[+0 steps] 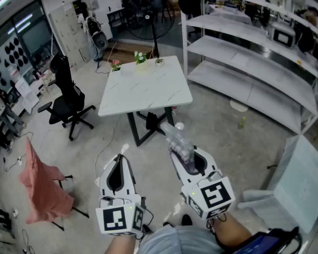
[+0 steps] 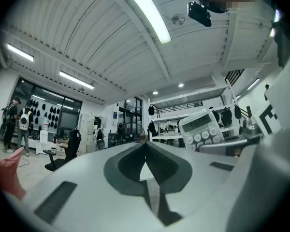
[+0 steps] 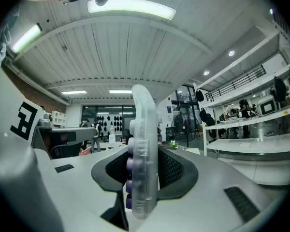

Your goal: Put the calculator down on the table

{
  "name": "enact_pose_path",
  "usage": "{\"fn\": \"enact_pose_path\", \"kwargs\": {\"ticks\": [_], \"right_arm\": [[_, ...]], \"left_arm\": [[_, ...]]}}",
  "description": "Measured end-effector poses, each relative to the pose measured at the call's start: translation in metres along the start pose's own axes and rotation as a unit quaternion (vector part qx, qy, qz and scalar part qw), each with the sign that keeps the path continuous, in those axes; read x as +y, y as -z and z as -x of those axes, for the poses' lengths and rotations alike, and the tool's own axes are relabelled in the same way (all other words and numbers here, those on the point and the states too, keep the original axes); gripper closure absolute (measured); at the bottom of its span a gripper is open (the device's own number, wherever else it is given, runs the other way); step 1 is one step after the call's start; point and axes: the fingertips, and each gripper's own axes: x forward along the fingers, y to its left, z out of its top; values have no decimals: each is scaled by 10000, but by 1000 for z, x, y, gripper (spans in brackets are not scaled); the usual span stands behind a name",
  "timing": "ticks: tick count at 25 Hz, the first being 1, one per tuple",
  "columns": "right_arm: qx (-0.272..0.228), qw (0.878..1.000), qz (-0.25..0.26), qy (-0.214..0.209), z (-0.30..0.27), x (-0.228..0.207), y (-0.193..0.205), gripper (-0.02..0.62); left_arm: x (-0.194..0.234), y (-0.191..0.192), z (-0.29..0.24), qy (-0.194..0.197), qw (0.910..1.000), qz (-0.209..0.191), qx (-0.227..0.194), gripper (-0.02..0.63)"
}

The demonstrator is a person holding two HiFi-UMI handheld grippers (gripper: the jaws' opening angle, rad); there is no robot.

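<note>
A translucent calculator with purple keys stands on edge between the fingers of my right gripper, which is shut on it and holds it level in the air, short of the white marble table. In the right gripper view the calculator fills the gap between the black pads of the right gripper. My left gripper hangs beside it at the left, fingertips together and empty. The left gripper view shows the left gripper with its jaws meeting, and the calculator off to the right.
Small potted plants sit at the table's far edge. A black office chair and a red cloth on a stand are at the left. White shelving runs along the right, a pale chair is near right, and a fan stands behind.
</note>
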Motion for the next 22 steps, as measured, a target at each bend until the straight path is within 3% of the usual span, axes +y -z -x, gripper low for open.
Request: {"fn": "enact_pose_path", "kwargs": {"ticks": [9, 22], "right_arm": [[19, 9999, -131, -58, 1, -10, 3, 454], [277, 9985, -320, -340, -31, -24, 29, 453]], "left_arm": [[-6, 9, -4, -38, 10000, 40, 69, 598], [13, 41, -16, -524, 9979, 84, 374, 598]]}}
